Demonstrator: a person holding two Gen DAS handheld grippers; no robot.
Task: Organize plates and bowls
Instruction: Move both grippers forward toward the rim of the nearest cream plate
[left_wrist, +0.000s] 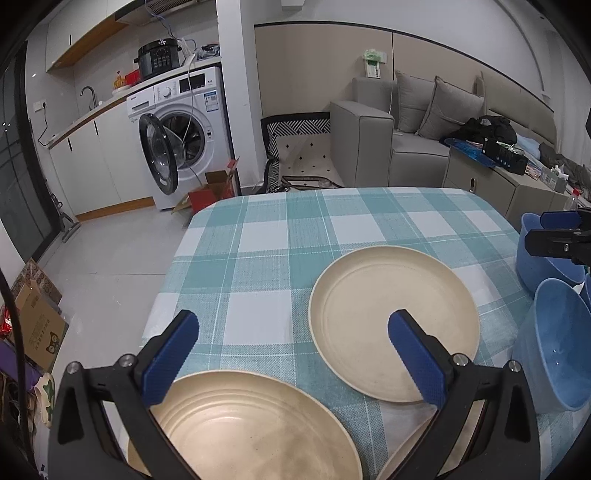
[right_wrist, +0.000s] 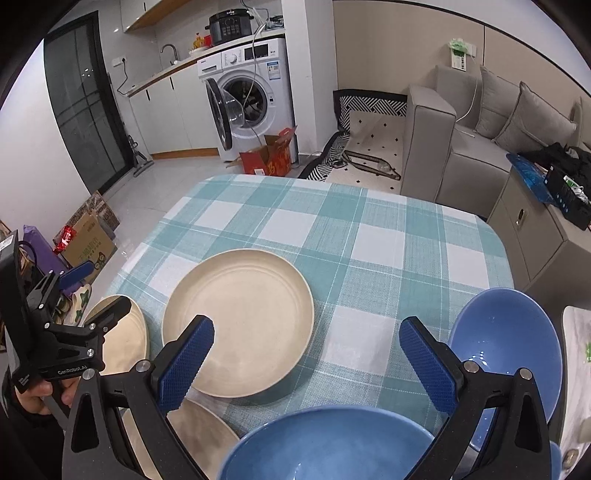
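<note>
The left gripper (left_wrist: 293, 334) hangs over the near left part of the checked tablecloth (left_wrist: 266, 251), its blue-padded jaws spread wide with nothing between them. Directly under and just short of its fingertips lies the nearest cream plate (left_wrist: 251, 424), flat, rim up; its far edge runs below the gap between the jaws. A second cream plate (left_wrist: 393, 325) lies ahead and to the right of those jaws, its near right rim hidden behind the right-hand finger. A sliver of a third cream plate (left_wrist: 406, 450) shows low down, below that same finger. All three are apart from one another, unstacked as far as can be seen.

The right gripper (right_wrist: 306, 334) also has its jaws spread and empty. The middle cream plate (right_wrist: 240, 325) sits ahead and left of its left-hand finger. A blue bowl (right_wrist: 325, 446) lies right beneath the jaws, and a second blue bowl (right_wrist: 509, 339) stands just outside the right-hand finger; a third blue rim shows only in the left view's far right edge.

So the plates lie on the left gripper's side and the bowls on the right's. Plates being round, no long axis matters; I judge the coming grip needs a rim approached edge-on, with the closest plate directly below the left jaws.
</note>
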